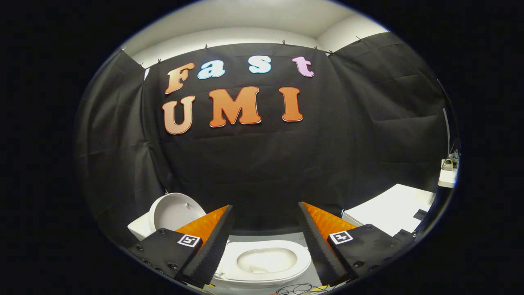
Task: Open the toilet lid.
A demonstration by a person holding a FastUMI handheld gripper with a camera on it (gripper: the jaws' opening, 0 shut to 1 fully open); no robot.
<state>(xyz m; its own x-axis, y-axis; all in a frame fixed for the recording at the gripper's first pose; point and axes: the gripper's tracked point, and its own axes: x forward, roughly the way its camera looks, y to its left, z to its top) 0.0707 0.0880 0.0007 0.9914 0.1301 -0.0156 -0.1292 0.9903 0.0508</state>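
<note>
- Nearest to me are my own two fingers, spread wide with nothing between their pads; my gripper point(266, 246) pinches nothing and touches nothing.
- Below the gap between my fingers, seen from above, sits the white ceramic toilet point(262, 262) with its oval seat point(303, 262) down and the bowl point(266, 260) exposed.
- Its white rounded plastic toilet lid point(174, 211) stands raised, tilted back, beyond my left finger and partly hidden by it.
- Lid and fingers are apart; the left finger overlaps it in the view only.
- Under the lid's left side a white block point(139, 227) shows, probably the tank, though I cannot tell for sure.
- Pale grey floor point(266, 237) runs as a strip just beyond the seat, up to the foot of the black cloth wall point(262, 172).
- Thin dark cables point(299, 289) with a bit of yellow lie on the floor just this side of the bowl, beside my right finger.
- Beyond my right finger stands a white flat-topped box-like unit point(393, 211); a small dark patch point(421, 214) lies on its top.
- Farther right a small white shelf point(447, 177) holds a few small objects too tiny to tell.
- Above the cloth, white wall and ceiling point(245, 20).
</note>
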